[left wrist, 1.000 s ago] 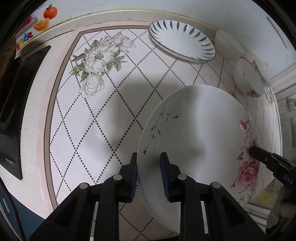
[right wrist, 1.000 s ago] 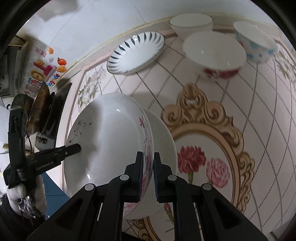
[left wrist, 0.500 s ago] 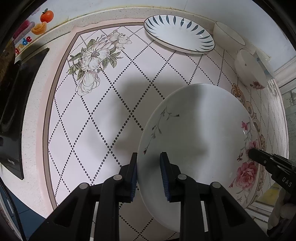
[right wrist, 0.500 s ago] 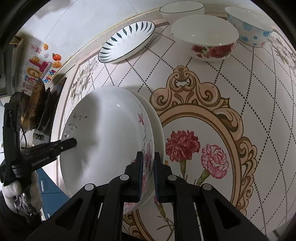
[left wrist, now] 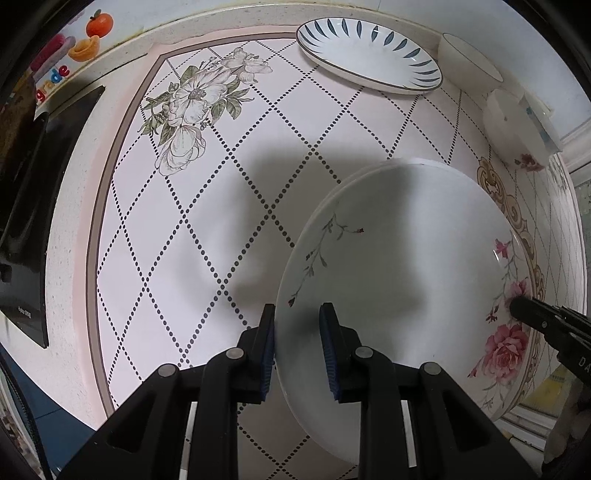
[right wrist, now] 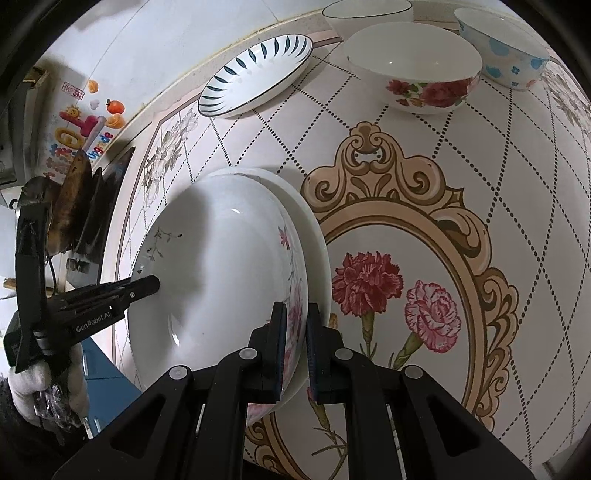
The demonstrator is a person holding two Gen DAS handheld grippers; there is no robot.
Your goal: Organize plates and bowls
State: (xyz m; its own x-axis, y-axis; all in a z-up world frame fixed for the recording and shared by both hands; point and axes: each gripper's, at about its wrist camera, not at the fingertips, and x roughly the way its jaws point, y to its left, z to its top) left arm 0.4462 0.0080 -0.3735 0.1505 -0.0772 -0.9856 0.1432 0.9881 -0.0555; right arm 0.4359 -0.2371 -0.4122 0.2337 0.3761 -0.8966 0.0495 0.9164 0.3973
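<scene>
A large white plate with pink flowers [left wrist: 399, 273] [right wrist: 221, 280] is held by both grippers low over the counter, with a second white plate [right wrist: 314, 243] right under it. My left gripper [left wrist: 297, 347] is shut on its left rim. My right gripper [right wrist: 295, 343] is shut on its right, flowered rim. A blue-leaf plate [left wrist: 369, 55] [right wrist: 255, 74] lies at the back. A rose bowl [right wrist: 417, 66], a plain white bowl [right wrist: 369, 14] and a blue-dotted bowl [right wrist: 502, 48] stand at the back right.
The counter wears a patterned mat with a grey flower [left wrist: 195, 107] and a gold-framed carnation motif [right wrist: 399, 284]. A black stove [left wrist: 26, 206] lies at the left edge. A wall [left wrist: 221, 14] with stickers runs along the back.
Both grippers have moved down and back with the flowered plate; the counter and back dishes shift away in both views. Both grips are unchanged.
</scene>
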